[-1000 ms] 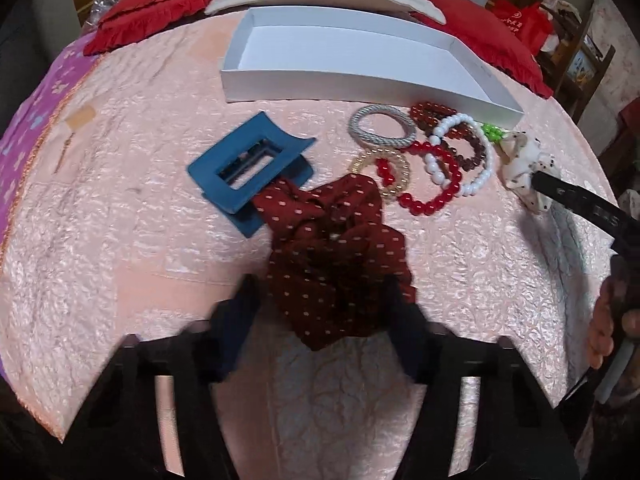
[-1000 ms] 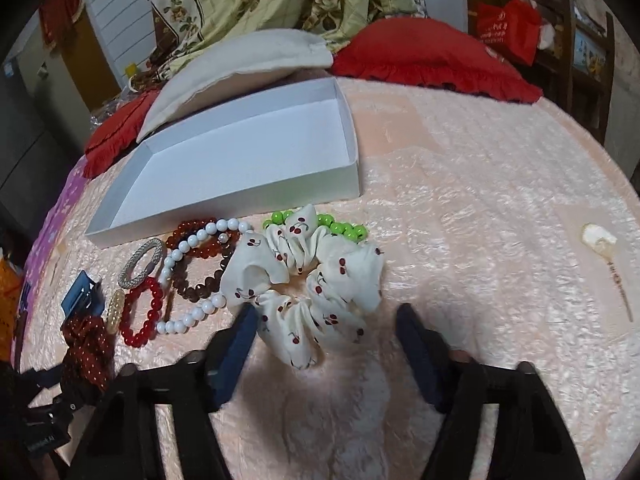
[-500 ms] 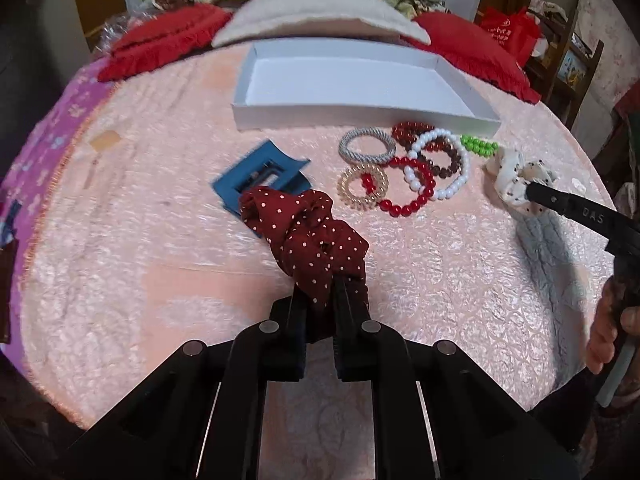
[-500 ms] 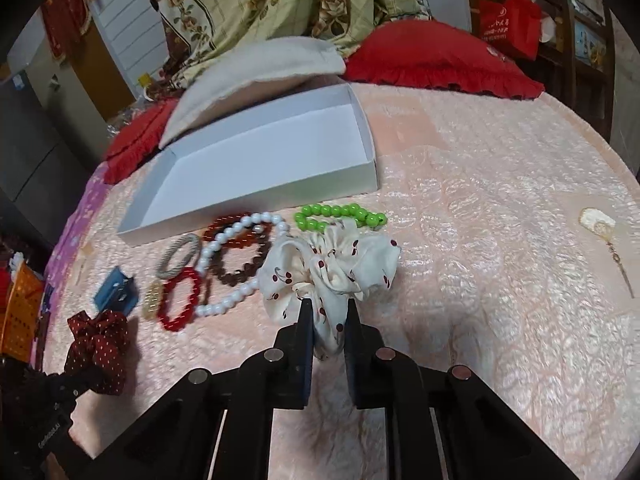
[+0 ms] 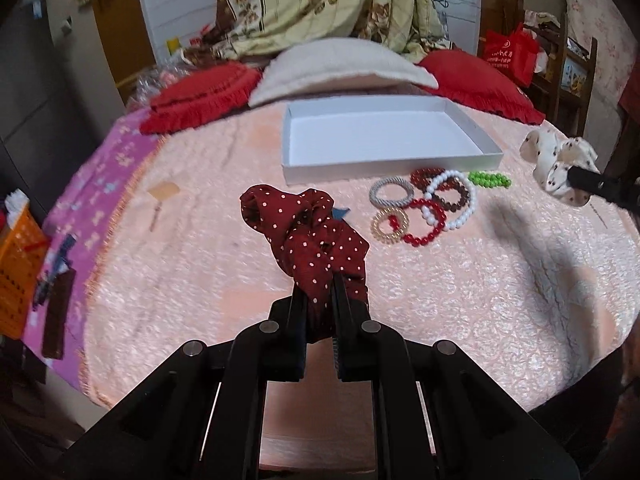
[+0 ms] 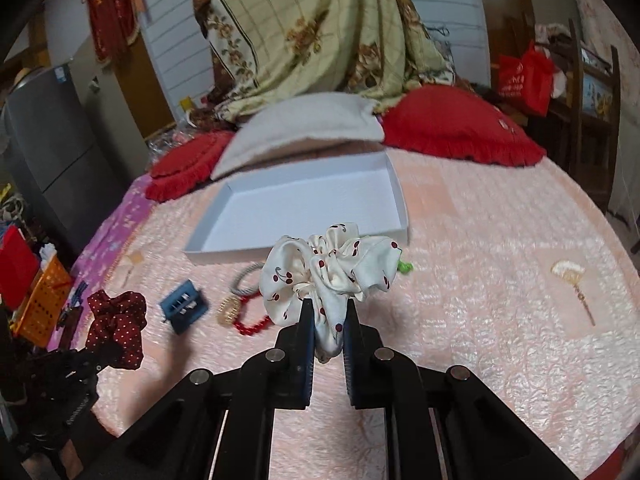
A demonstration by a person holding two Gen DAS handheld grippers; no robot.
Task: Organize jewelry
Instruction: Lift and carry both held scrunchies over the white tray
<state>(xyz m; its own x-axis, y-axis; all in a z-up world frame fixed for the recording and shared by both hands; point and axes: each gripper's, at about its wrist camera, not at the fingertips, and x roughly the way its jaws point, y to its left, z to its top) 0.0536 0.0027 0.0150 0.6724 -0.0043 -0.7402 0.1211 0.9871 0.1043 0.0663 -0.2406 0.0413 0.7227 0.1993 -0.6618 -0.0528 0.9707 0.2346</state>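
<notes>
While the left tool [image 5: 320, 300] pinches the red scrunchie [image 5: 308, 232] at frame centre, the right tool [image 6: 328, 320] clamps the white scrunchie [image 6: 328, 268]; tray [image 5: 384, 166] sits beyond, bracelets [image 5: 424, 208] lower right.

Peach quilted bedspread [image 5: 460, 300] covering the bed; red pillows [image 6: 456, 128] and a cream cushion [image 5: 340, 64] lying at its head, floral blanket [image 6: 320, 32] hanging behind; orange basket [image 5: 16, 264] sitting left.
</notes>
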